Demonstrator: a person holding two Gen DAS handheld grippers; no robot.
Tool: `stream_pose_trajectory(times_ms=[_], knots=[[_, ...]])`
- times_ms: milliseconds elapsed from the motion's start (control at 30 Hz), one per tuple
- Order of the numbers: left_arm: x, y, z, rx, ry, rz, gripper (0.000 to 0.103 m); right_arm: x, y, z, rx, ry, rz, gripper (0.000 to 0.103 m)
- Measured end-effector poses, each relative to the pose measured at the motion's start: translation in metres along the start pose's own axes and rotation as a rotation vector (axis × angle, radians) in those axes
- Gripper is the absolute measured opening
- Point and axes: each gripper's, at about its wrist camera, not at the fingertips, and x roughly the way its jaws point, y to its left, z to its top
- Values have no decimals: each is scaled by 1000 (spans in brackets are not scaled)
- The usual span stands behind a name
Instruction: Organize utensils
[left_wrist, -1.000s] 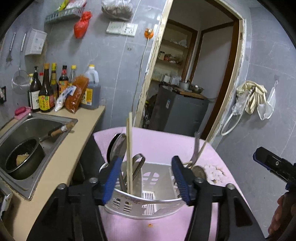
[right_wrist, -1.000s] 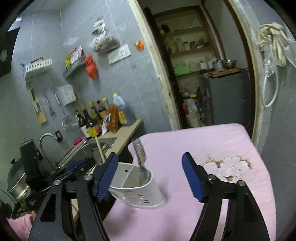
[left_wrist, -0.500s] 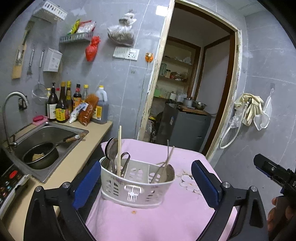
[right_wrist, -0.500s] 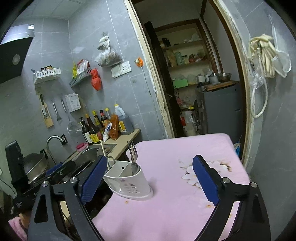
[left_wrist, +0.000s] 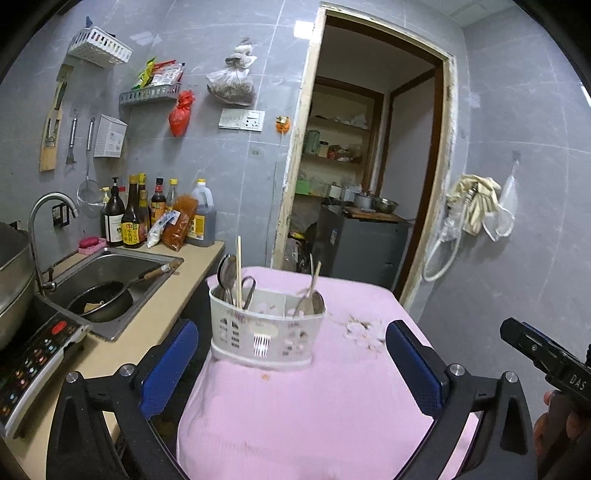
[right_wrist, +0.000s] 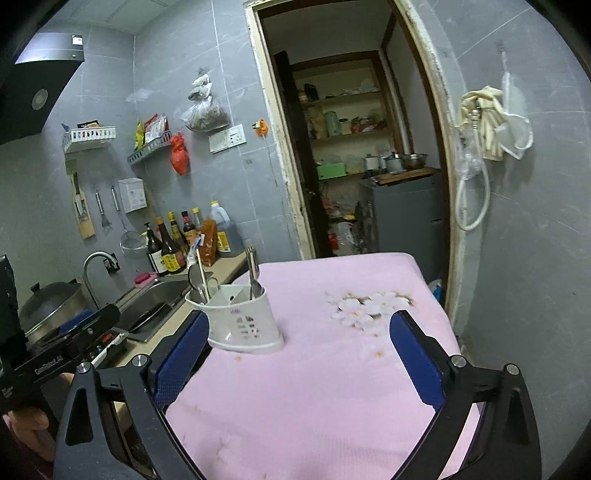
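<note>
Utensils stand in a white caddy (left_wrist: 267, 334) near the pink table's (left_wrist: 314, 413) left edge. Left gripper (left_wrist: 291, 365) and right gripper (right_wrist: 299, 354) both gape wide, opening, empty; caddy sits beyond their tips, untouched.

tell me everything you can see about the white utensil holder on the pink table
The utensil holder is a white, plastic-looking caddy with slotted and cut-out walls, a wider base rim and inner dividers. It stands upright on the pink tablecloth near the edge by the counter. Its left compartment holds spoons, chopsticks and scissors; its right holds more metal cutlery. Neither gripper touches it.
</note>
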Motion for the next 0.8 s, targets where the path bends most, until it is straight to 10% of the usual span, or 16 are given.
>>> stream_pose_trajectory(times_ms=[800], knots=[[-36,10,-38,74,14,-69,102,-42,13,-36,-25,-34,-77,97]])
